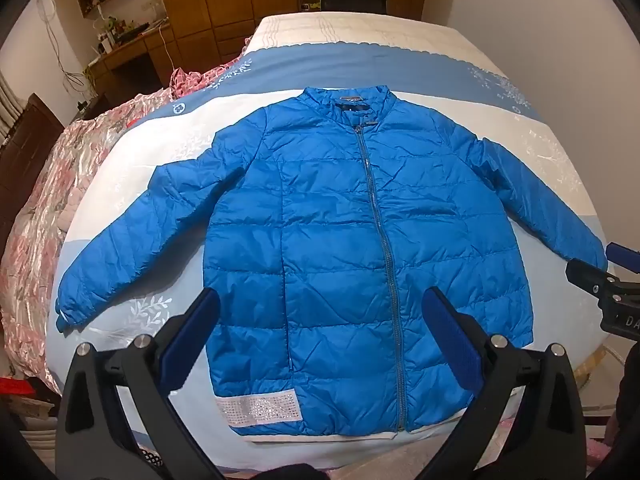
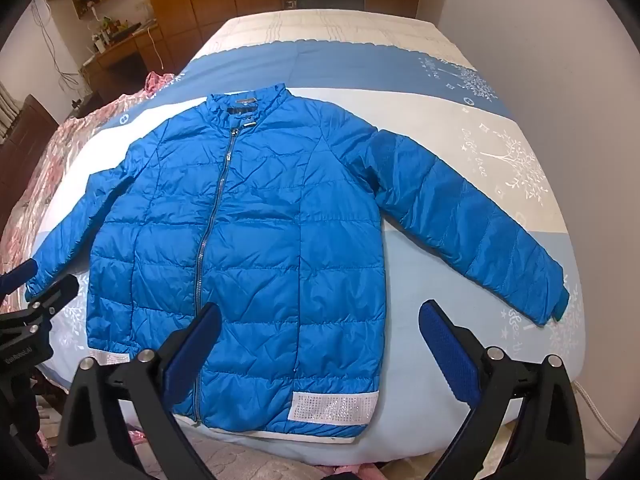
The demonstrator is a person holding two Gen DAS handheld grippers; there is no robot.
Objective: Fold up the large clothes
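A blue quilted puffer jacket (image 1: 340, 248) lies flat on the bed, zipped, front up, collar far, both sleeves spread out to the sides. It also shows in the right wrist view (image 2: 248, 240). My left gripper (image 1: 320, 300) is open and empty, hovering above the jacket's lower left half. My right gripper (image 2: 320, 312) is open and empty, above the jacket's lower right edge. The right gripper shows at the edge of the left wrist view (image 1: 608, 280), near the right cuff. The left gripper shows at the edge of the right wrist view (image 2: 32, 292), near the left cuff.
The bed (image 1: 360, 60) has a blue, white and cream striped cover. A pink patterned quilt (image 1: 52, 184) is bunched along the bed's left side. A wooden desk and shelves (image 1: 128, 40) stand at the far left, and a wall (image 1: 560, 20) runs along the right.
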